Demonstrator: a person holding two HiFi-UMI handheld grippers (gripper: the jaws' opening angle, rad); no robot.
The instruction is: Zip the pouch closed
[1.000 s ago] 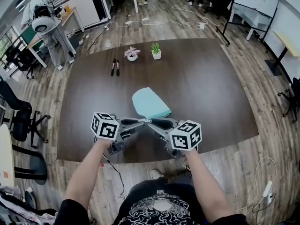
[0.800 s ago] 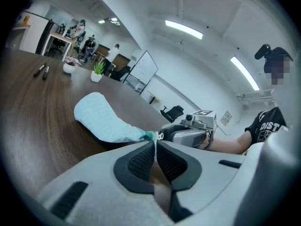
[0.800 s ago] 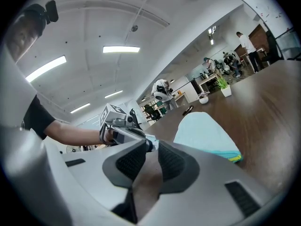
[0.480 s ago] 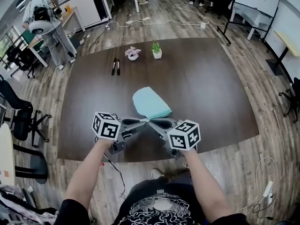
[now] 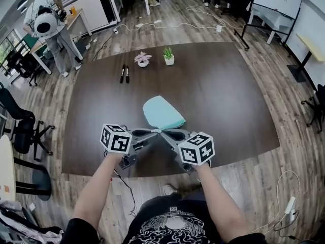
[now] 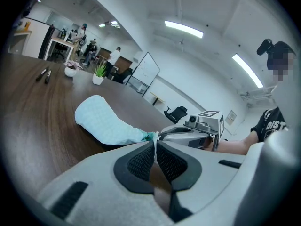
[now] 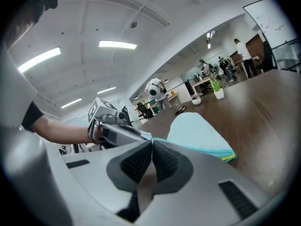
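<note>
1. Seeing, in the head view, the pale teal pouch [image 5: 162,112] lying flat on the dark table [image 5: 233,100], with both grippers meeting in a V at the near corner of the pouch.
2. Pinching that corner with the left gripper [image 5: 157,131]. In the left gripper view, pressing the pads together on a thin white sliver at the very end of the pouch, a detail too small for the head view.
3. Holding the right gripper [image 5: 166,131] just beside the same corner. Having just been closing its jaws, and now pressing the pads together with the tips at the teal edge of the pouch. Not being able to tell whether anything thin is caught between them.
4. Noticing only in the right gripper view a yellow strip [image 7: 229,157] along the lower edge of the pouch.
5. Showing most clearly from the head view two pens [image 5: 124,73] and two small potted plants [image 5: 143,58], all well beyond the pouch.
</note>
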